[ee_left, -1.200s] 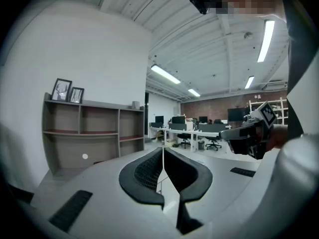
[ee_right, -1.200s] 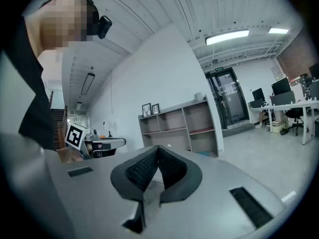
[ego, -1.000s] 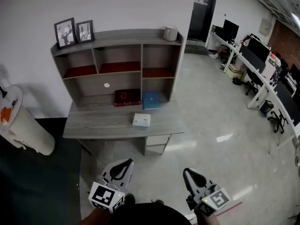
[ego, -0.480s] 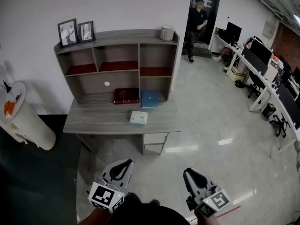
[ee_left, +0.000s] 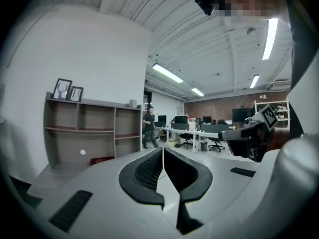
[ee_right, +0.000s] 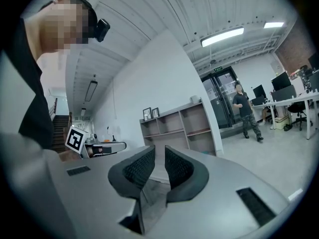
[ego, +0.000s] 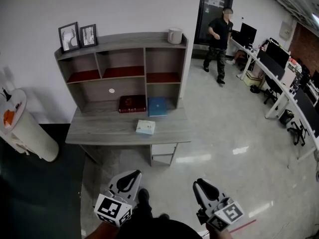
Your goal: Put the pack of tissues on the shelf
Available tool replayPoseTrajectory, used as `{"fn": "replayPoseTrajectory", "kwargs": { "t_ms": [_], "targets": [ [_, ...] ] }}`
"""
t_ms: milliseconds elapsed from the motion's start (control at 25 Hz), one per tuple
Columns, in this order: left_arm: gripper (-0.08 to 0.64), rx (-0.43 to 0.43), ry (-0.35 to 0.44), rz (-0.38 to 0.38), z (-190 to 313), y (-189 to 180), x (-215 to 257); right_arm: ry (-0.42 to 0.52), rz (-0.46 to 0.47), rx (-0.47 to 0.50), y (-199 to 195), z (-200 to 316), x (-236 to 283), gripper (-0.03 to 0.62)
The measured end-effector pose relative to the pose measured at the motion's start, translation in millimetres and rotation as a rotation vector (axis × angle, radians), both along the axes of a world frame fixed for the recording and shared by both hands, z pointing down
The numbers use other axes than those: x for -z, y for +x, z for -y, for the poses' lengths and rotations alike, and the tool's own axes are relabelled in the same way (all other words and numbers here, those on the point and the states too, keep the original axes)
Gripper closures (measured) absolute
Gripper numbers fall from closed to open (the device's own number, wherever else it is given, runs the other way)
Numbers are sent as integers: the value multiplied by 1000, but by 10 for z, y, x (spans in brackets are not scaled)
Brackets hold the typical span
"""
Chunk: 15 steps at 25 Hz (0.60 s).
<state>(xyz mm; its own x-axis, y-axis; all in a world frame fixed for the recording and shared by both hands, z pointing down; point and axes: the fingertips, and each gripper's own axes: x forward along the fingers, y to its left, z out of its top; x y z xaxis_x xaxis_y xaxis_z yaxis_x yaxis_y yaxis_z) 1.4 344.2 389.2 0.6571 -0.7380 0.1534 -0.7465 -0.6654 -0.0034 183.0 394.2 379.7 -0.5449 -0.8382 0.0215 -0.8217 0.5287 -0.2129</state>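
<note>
**Sam:** Where is the pack of tissues point(ego: 145, 127)?

**Me:** I see it from the head view. It lies flat on the grey desk point(ego: 99, 131), near the middle of the front part. It is not on the shelf point(ego: 124, 40) yet.

**Sam:** What is near it?

**Me:** A blue box point(ego: 157, 106) sits just behind it, in the bottom opening of the shelf. A red box point(ego: 132, 103) sits beside the blue one, to its left. The pack touches neither of them.

**Sam:** What are your tongs doing?

**Me:** My left tongs point(ee_left: 163, 149) are closed. The two black tips meet, and nothing is held between them. My right tongs point(ee_right: 160, 151) are closed too, with only a thin slit between the pads. Nothing is in there either.

**Sam:** Are they close to the pack?

**Me:** No. Both tongs are low at the near edge of the head view, over the shiny floor point(ego: 224, 133). They are well apart from the desk. The left one is on the left and the right one is on the right, with a gap between them.

**Sam:** What is on top of the shelf?

**Me:** Two picture frames point(ego: 69, 36) stand at the left end. A white cup point(ego: 174, 35) stands at the right end.

**Sam:** Anyone else there?

**Me:** A person point(ego: 219, 44) in dark clothes is at the back, by the door.
</note>
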Motion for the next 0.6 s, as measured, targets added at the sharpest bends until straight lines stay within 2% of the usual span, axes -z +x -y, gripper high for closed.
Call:
{"fn": "replayPoseTrajectory", "kwargs": {
  "t_ms": [400, 600],
  "targets": [
    [538, -3, 2, -16, 826, -238, -2, -7, -16, 7, -268, 780, 5, 569],
    [538, 9, 50, 21, 1352, -487, 60, -3, -31, 10, -534, 1325, 72, 569]
  ]
}}
